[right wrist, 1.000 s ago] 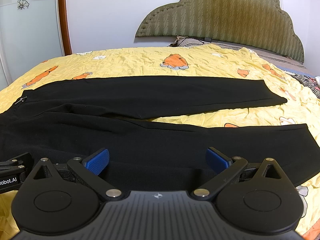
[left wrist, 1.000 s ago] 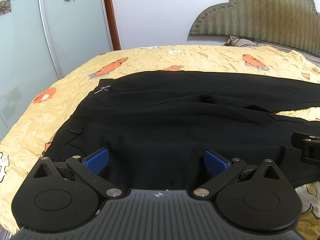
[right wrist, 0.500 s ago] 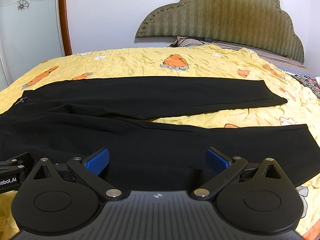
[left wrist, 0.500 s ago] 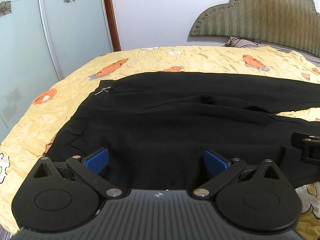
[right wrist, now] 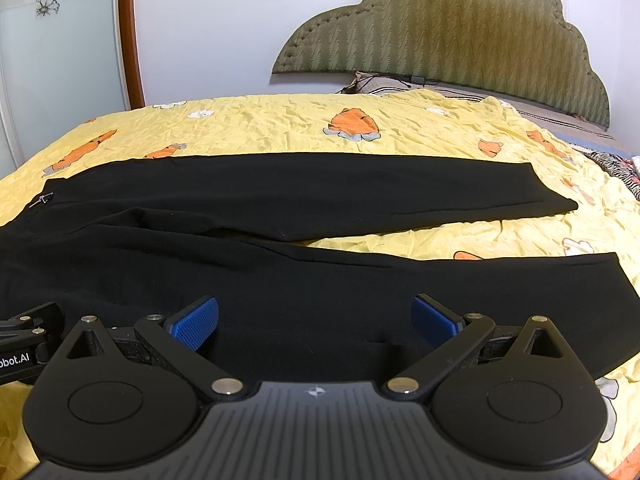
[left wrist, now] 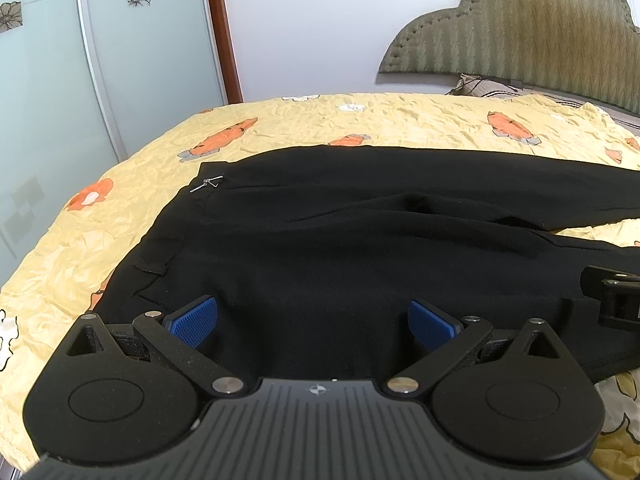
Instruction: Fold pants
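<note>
Nearest the bed's front edge, the left claw (left wrist: pixel 312 322) hangs with its blue pads spread wide and nothing between them, over the seat of the black pants (left wrist: pixel 340 248) close to the waistband end. The right claw (right wrist: pixel 314 322) is just as wide open and empty, poised over the near leg (right wrist: pixel 400 292) further toward the hem. Whether either touches the cloth cannot be told.

The pants lie flat and unfolded on the yellow carrot-print bedspread (right wrist: pixel 280 124), waist toward the bed's left side, the two legs running rightward and splayed in a narrow V. The far leg (right wrist: pixel 320 188) lies beyond, with a strip of bedspread showing between the hems. A small metal clasp (left wrist: pixel 207 184) glints at the far waistband corner.

No fold seems made yet; this looks like the opening grasp. The next move likely calls for both claws to pinch the near leg's front edge and carry it over onto the far leg, edges matched. Past the pants, the padded headboard (right wrist: pixel 440 28) stands at the bed's far right.
</note>
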